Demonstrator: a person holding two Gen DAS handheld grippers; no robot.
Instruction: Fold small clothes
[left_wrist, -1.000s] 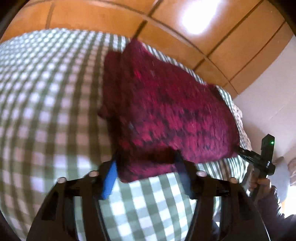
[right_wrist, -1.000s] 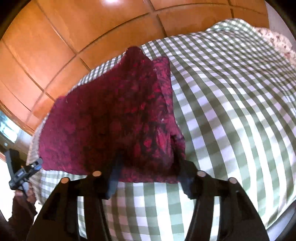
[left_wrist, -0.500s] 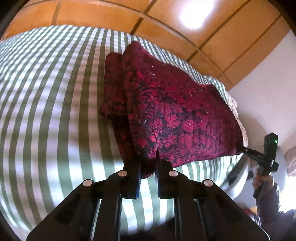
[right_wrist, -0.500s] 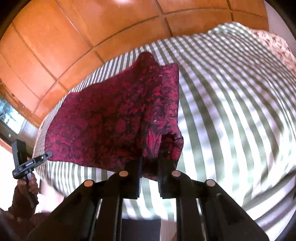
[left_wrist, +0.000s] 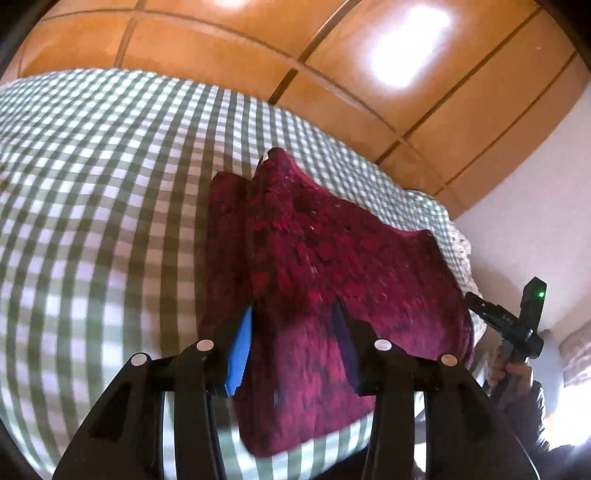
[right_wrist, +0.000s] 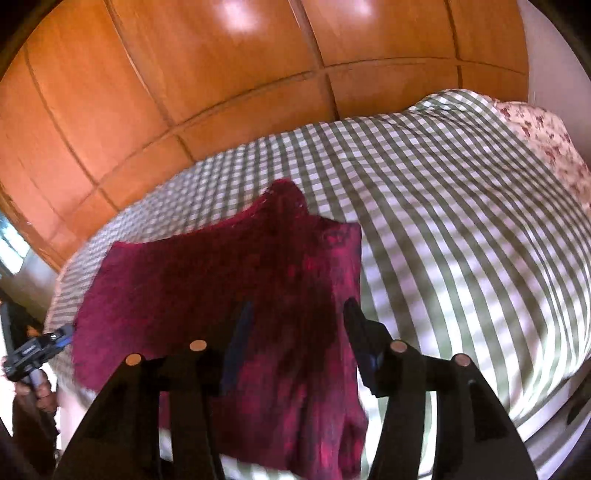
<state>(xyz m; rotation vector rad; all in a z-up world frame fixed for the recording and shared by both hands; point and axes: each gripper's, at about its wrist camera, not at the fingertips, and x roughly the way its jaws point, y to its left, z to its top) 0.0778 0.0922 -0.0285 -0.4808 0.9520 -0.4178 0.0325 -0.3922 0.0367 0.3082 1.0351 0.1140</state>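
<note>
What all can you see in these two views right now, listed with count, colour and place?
garment: one, dark red patterned, partly folded on the bed, near edge between both grippers' fingers
bedcover: one, green and white check, under the garment
floral fabric: one, cream with red flowers, far right of the bed
wardrobe: one, orange wood panels, behind the bed
wall: white, right of the wardrobe
left gripper: one, black, blue pad, open
right gripper: one, black, open

Dark red patterned garment (left_wrist: 332, 280) lies folded on checked bedcover (left_wrist: 92, 221).
</note>
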